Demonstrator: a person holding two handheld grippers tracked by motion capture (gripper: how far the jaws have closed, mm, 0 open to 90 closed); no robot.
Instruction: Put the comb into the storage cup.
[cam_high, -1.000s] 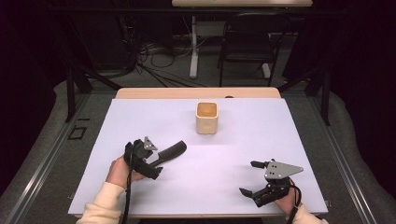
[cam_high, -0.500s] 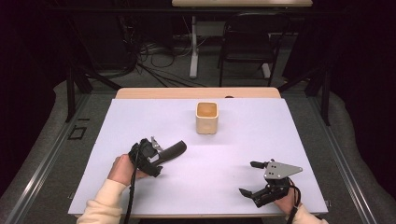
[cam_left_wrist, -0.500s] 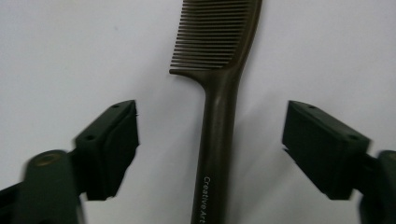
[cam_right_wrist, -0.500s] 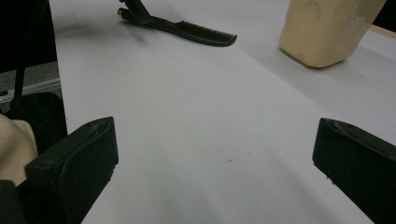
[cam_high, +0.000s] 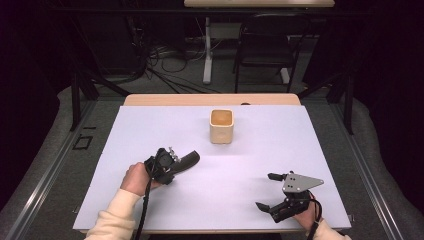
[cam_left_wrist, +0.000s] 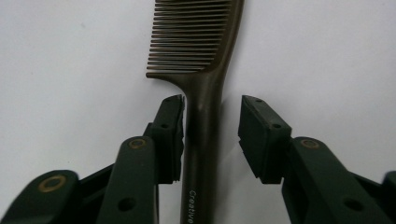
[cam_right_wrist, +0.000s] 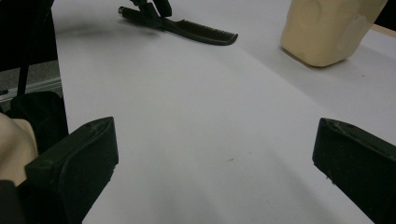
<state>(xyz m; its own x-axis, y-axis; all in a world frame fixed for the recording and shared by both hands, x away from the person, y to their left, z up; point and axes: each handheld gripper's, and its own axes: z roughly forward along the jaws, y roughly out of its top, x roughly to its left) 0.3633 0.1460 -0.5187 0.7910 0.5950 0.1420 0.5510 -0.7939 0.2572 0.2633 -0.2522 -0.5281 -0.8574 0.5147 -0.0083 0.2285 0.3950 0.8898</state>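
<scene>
A dark brown comb (cam_high: 189, 158) lies flat on the white table sheet, teeth pointing away from my left gripper (cam_high: 172, 161). In the left gripper view the comb's handle (cam_left_wrist: 201, 140) runs between the jaws of my left gripper (cam_left_wrist: 212, 105). The jaws have just been closing; one pad (cam_left_wrist: 173, 126) touches the handle, while a gap remains before the other pad (cam_left_wrist: 257, 135). My right gripper (cam_high: 265, 191) rests near the front right edge, wide open with nothing between its pads (cam_right_wrist: 217, 140). From there the comb (cam_right_wrist: 196, 29) is far off.
A tan square cup (cam_high: 221, 126) stands upright behind the middle of the sheet (cam_high: 300, 145), also seen as the cup (cam_right_wrist: 329, 28) in the right gripper view. Behind the table are a chair, cables and dark floor.
My left gripper has slid a little toward the comb and its jaws have narrowed around the handle. The comb, the cup and my right gripper have stayed where they were.
</scene>
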